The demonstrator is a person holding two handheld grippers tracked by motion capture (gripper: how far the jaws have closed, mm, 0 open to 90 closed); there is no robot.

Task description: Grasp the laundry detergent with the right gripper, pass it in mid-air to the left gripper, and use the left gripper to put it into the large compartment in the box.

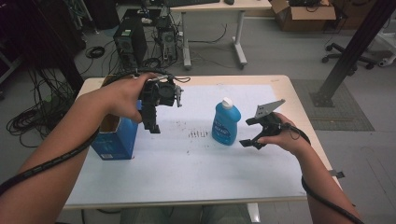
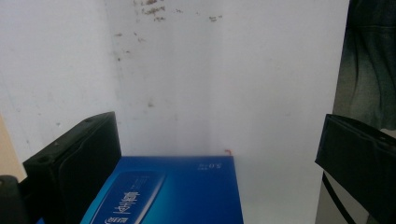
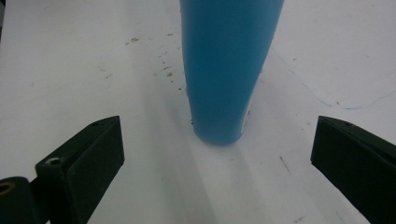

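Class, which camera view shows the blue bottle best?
The high view: the blue bottle stands whole, white cap included, on the table. The right gripper view shows just its lower body ahead of open jaws.

- Your high view looks forward and down from above your side of the worktop (image 1: 187,172), taking in the floor beyond.
- Your left gripper view points steeply down, close over the blue box (image 2: 187,191); the high view shares it.
- Your right gripper view sits low, near the blue bottle (image 3: 229,70), also in the high view.
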